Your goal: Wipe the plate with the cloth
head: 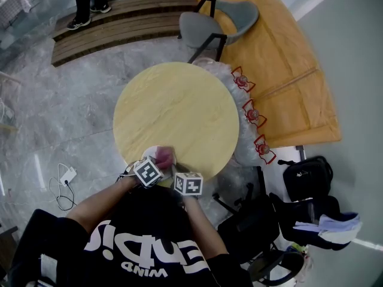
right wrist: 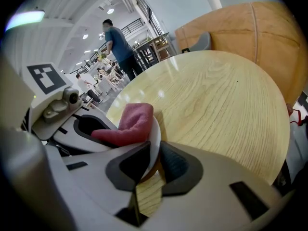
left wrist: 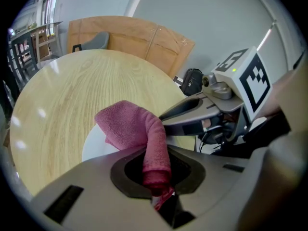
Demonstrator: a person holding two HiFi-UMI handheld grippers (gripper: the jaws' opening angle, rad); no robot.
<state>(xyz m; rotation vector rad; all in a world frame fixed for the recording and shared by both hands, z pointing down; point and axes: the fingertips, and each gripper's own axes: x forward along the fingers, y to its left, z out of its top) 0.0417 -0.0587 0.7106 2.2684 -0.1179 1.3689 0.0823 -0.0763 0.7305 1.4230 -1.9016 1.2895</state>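
The left gripper [left wrist: 159, 186] clamps the pink cloth [left wrist: 130, 126] draped on the white plate [right wrist: 155, 134], gripped at its rim by the right gripper [right wrist: 149, 165] at the round wooden table's [right wrist: 216, 95] near edge and mostly hidden from the head view.

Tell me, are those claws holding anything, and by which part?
The left gripper pinches the pink cloth by one bunched end; the right gripper clamps the white plate by its rim.

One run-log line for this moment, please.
left gripper: shut on cloth | right gripper: shut on plate rim | cloth: touching plate | place: table, near edge
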